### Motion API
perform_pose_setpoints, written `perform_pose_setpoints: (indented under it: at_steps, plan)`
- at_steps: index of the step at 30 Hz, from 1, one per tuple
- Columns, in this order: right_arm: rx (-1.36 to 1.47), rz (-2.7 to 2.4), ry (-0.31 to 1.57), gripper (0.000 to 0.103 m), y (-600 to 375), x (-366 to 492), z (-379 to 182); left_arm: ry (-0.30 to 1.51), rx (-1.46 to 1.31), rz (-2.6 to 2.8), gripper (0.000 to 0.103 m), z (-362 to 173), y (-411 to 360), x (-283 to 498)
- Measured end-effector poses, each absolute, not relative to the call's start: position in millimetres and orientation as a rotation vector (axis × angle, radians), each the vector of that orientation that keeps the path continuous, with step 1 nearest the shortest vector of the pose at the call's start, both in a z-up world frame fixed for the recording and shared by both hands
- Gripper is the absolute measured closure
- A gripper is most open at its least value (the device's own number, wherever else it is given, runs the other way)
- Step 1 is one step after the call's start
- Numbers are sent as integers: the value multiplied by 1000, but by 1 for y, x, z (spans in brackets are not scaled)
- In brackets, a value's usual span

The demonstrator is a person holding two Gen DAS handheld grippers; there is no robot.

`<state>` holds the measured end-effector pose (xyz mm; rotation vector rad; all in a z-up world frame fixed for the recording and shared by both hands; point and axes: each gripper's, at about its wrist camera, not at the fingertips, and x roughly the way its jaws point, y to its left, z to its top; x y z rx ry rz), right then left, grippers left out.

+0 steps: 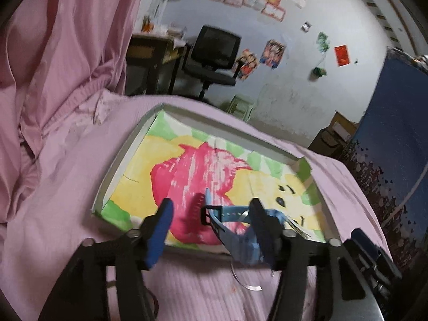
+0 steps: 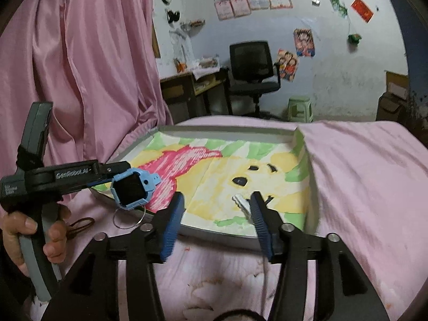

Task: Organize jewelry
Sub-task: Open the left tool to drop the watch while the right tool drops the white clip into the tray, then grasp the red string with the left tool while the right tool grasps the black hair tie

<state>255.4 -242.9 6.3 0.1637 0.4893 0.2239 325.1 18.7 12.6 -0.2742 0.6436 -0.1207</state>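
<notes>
Here left gripper (image 1: 211,214) jaws apart; blue watch (image 2: 132,188) against right finger.

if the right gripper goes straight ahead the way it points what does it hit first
Probably the painted floor of the shallow tray, around the bear's yellow face; the right gripper angles down toward it. Depth is unclear.

Pale wall (image 2: 334,61) with posters (image 2: 303,38), black office chair (image 2: 252,64), wooden desk (image 2: 187,85), pink curtain (image 2: 88,61).

My left claw (image 2: 107,176) and its watch (image 2: 132,188) crowd the tray's (image 2: 214,129) near-left corner. The painted floor ahead lies open. A white clip (image 2: 242,200) sits by my right finger; the raised rim rings everything.
</notes>
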Motion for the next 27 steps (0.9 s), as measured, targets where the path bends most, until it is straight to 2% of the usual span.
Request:
perform_pose_setpoints:
  at_steps: [6,10,12,14,21,27]
  plan:
    - [179,197,414,43,-253,227,20,554,-215,-155,26,24,10,285]
    - [170,184,382,35,-258,209,24,513,-185,-173,23,28,5,258]
    - [168,182,372,32,-261,201,26,497,-180,-180,16,28,4,247]
    - [167,184,363,29,-264,194,26,481,-170,-181,14,29,2,235]
    - [151,197,344,10,-271,173,26,447,-137,-182,2,27,0,203]
    - [131,195,347,3,-273,158,24,438,-127,-177,0,20,-1,179]
